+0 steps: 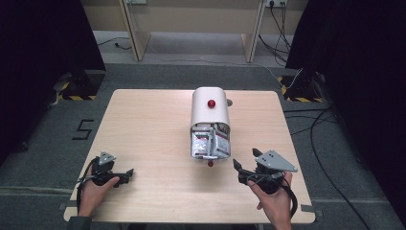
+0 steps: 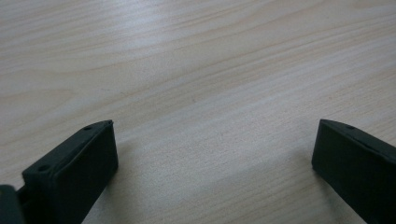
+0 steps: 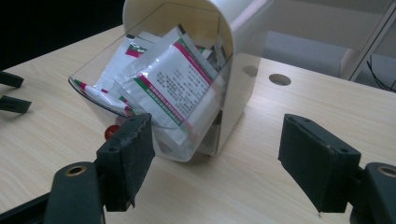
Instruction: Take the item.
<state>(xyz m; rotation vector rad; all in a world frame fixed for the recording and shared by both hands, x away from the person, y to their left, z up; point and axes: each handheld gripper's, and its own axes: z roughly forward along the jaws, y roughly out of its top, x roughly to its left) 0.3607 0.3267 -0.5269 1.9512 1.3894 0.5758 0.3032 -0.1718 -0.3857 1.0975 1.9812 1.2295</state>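
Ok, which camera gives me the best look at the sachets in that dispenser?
The right gripper view: the sachets sit close up behind the dispenser's clear tilted-out drawer, print visible. The high view shows them small and from above. The left gripper view faces bare table.

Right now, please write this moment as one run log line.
left gripper: open, idle | right gripper: open, idle | dispenser: bin tipped open, sachets inside
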